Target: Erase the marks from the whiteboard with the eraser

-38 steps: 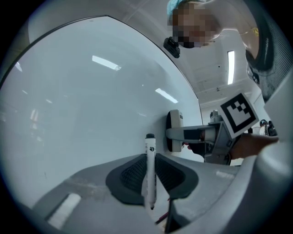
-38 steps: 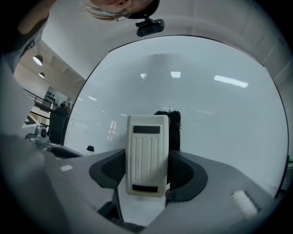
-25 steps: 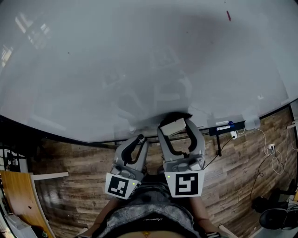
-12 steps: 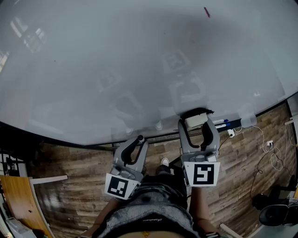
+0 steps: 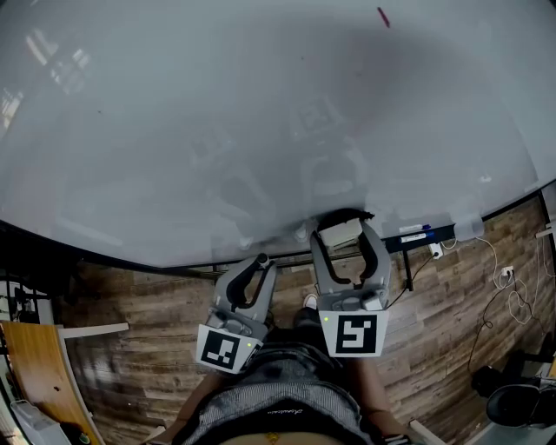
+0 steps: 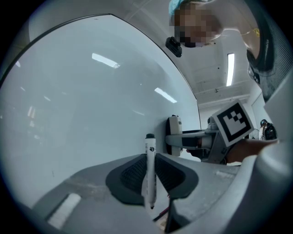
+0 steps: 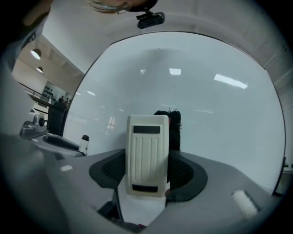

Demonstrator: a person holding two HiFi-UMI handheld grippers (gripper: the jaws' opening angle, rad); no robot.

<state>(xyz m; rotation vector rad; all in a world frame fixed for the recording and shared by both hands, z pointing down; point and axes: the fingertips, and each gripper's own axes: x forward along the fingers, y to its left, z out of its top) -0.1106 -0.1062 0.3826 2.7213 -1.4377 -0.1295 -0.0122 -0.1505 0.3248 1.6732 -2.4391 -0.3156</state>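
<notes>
Cream plastic, ribbed along its back: the eraser (image 7: 146, 151) is clenched between the jaws of the right gripper (image 5: 345, 236), and its black felt face appears pressed to the whiteboard (image 5: 217, 113). Half a second ago this gripper was further out to its right along the board's lower edge. A second ago it was about where it is now. So it has swung out and come back — one side-to-side stroke, by my reading, over the bottom strip.

Just ahead of the jaws the surface looks clean in the right gripper view, with no ink I can make out.

The left gripper (image 5: 257, 263) has not moved. It is closed on a marker (image 6: 150, 160) standing upright between its pads, just left of the working gripper.

What is left, as far as I can see, is a short red mark (image 5: 383, 16) high above the right gripper and slightly to its right — well apart from the eraser. The low wiping seems done, and the task likely needs a long reach upward.
</notes>
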